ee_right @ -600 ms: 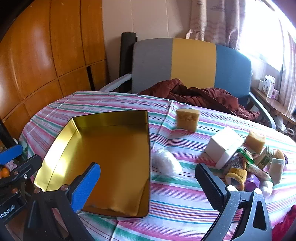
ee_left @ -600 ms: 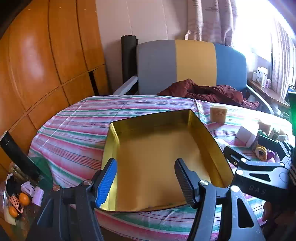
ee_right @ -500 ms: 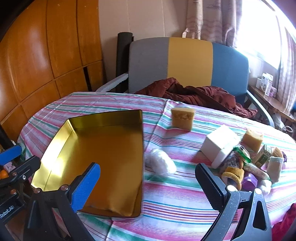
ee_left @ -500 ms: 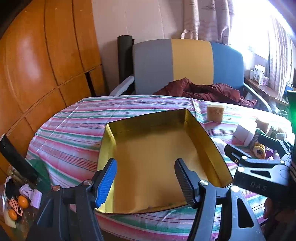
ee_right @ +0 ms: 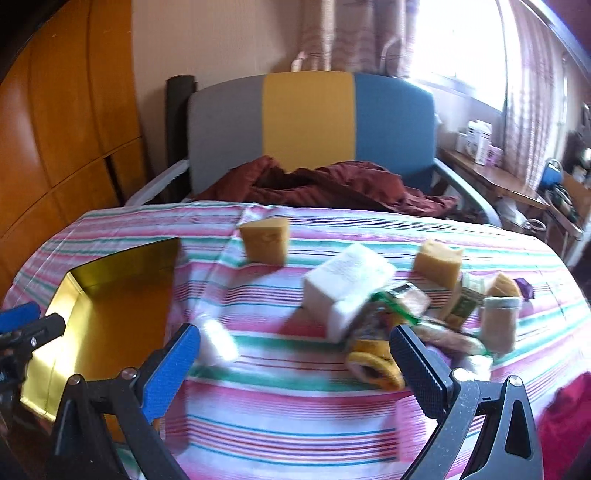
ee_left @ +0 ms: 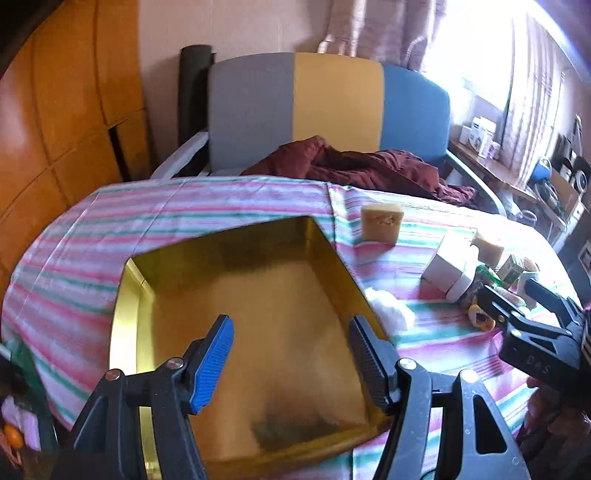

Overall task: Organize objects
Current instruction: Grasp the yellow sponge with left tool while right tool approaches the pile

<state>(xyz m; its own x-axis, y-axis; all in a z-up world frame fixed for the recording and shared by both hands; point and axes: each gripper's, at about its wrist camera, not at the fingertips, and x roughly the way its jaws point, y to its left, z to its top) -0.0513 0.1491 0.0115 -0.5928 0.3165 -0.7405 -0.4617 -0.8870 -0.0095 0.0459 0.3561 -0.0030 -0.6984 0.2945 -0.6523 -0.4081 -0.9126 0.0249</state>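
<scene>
Home rm: armchair (ee_right: 310, 122), curtains (ee_right: 332, 33), striped tablecloth (ee_right: 295, 424), wood cabinets (ee_right: 55, 129).

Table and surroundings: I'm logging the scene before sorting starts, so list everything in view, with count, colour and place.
tray: one, gold, empty, table's left side
sponge blocks: two clear, tan, upright on the cloth; others in the pile too blurred to count
box: one, white, mid-table
wad: one, white, just right of the tray
small items pile: count unclear, mixed colours, table's right side
tablecloth: one, pink, green and white stripes
chair: one, grey, yellow and blue, behind the table
cloth: one, maroon, on the chair
left gripper: open, over the tray
right gripper: open, over the cloth
</scene>
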